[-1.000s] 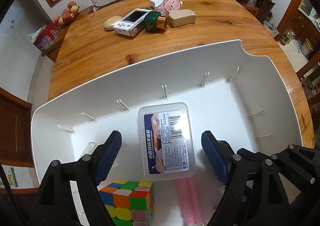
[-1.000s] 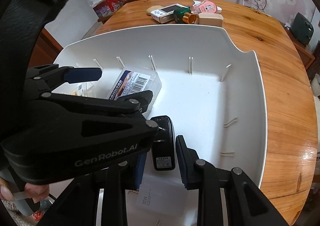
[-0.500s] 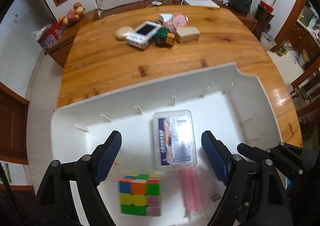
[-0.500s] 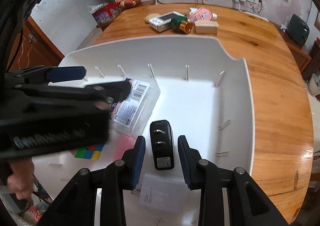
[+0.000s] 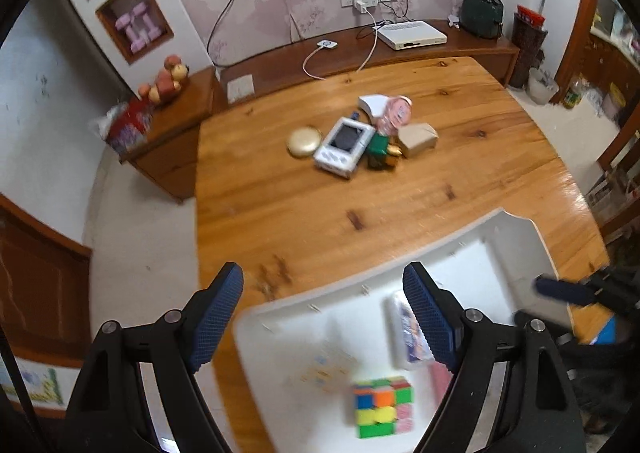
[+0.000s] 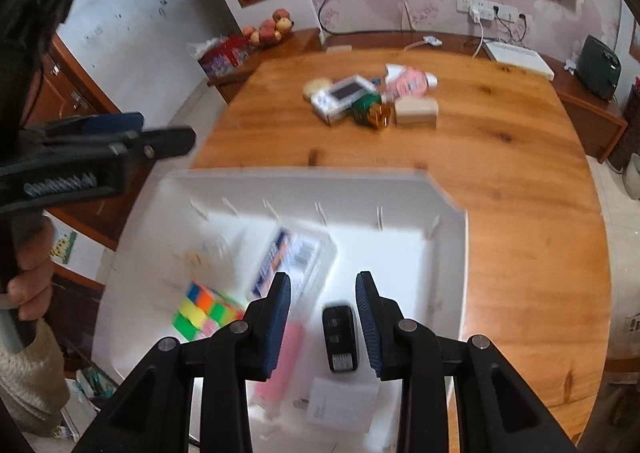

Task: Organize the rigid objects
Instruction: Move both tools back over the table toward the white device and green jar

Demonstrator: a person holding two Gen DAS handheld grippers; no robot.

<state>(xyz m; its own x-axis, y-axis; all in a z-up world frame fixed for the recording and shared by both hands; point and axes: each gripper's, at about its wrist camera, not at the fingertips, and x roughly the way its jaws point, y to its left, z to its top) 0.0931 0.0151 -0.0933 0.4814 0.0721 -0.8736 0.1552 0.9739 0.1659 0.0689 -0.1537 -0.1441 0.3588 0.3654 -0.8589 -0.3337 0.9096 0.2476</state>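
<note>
A white bin (image 6: 448,209) (image 5: 516,225) sits at the near edge of the wooden table (image 5: 280,205). In it lie a colour cube (image 6: 204,311) (image 5: 382,407), a clear labelled box (image 6: 296,259) (image 5: 408,331), a black device (image 6: 340,333), a pink item (image 6: 280,369) and a white charger (image 6: 344,405). My left gripper (image 5: 322,319) is open and empty, high above the bin's far left rim. My right gripper (image 6: 323,319) is open and empty, above the black device. A cluster of loose items rests mid-table: white handheld console (image 5: 344,147), green bottle (image 5: 380,151), tan box (image 5: 418,139), pink case (image 5: 396,111), round beige compact (image 5: 304,141).
A sideboard (image 5: 400,49) with a white router (image 5: 412,35) and cables runs behind the table. A fruit bowl (image 5: 164,81) stands on a low cabinet at the left. The left gripper's body also shows at the left of the right wrist view (image 6: 80,157).
Both grippers have risen and pulled back from the bin, so the bin looks smaller and lower. The left gripper has swung left. The black device lies free in the bin.
</note>
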